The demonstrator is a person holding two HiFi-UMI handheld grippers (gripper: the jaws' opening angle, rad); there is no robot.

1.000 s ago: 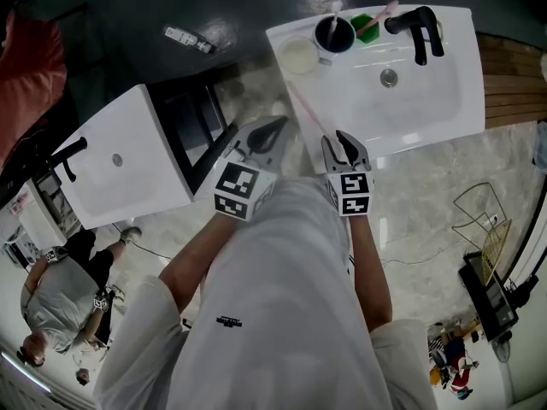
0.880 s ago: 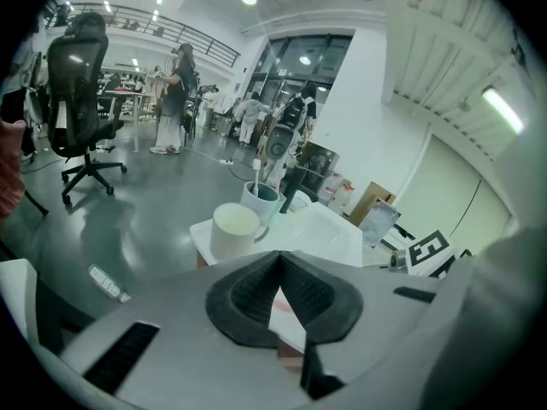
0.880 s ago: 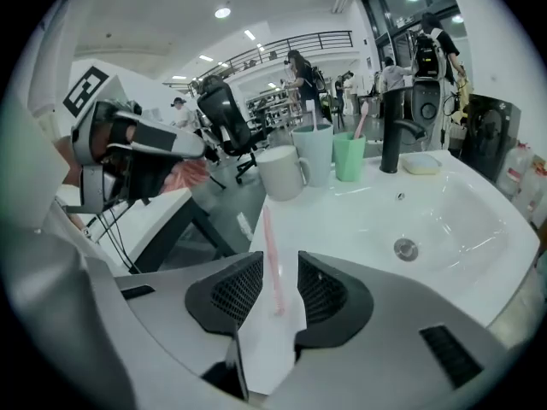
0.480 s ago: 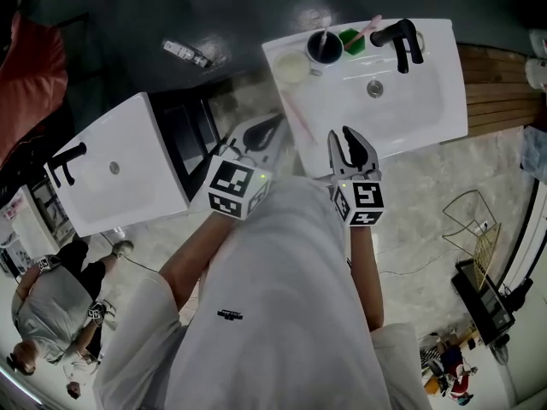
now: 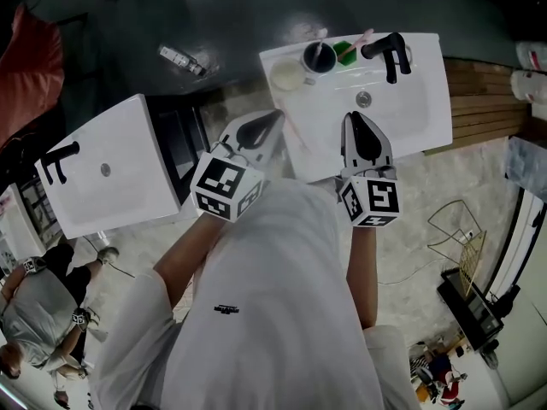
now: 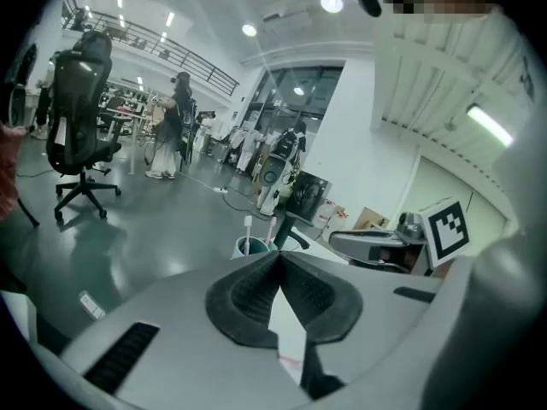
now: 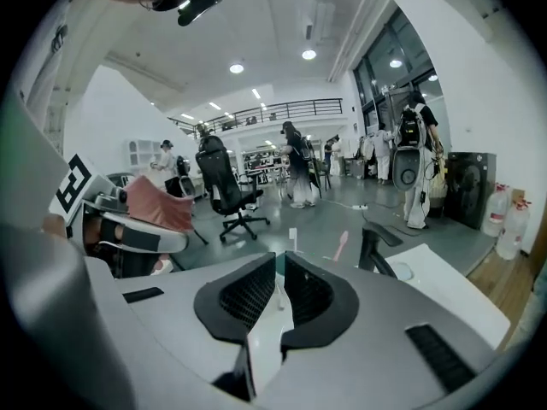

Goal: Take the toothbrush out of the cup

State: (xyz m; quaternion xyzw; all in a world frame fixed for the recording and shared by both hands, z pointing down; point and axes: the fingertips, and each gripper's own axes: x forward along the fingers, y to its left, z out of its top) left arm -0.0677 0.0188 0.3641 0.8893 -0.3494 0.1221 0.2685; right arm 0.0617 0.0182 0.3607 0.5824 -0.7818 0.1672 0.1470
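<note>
A dark cup (image 5: 319, 56) stands at the back left of the white sink (image 5: 410, 109), and a white toothbrush (image 5: 317, 51) is upright in it. Beside it a green cup (image 5: 345, 52) holds a pink brush. My left gripper (image 5: 263, 125) is shut and empty, short of the sink's left edge. My right gripper (image 5: 355, 118) hovers over the sink's near part; its jaws have just been closing and stand almost together with nothing between them. The left gripper view (image 6: 278, 254) shows the cup (image 6: 253, 246) ahead. In the right gripper view (image 7: 279, 263) the white brush (image 7: 292, 239) pokes up beyond the jaws.
A black faucet (image 5: 390, 48) stands at the sink's back, with a round white dish (image 5: 286, 76) left of the cups. A thin pink stick (image 5: 296, 131) lies on the sink's left rim. A second white basin (image 5: 111, 169) sits at the left. Wooden planks (image 5: 479, 88) lie to the right.
Both grippers rose and moved toward the sink. The right gripper now reaches over the sink's near edge, and its jaws went from clearly open to nearly together.
</note>
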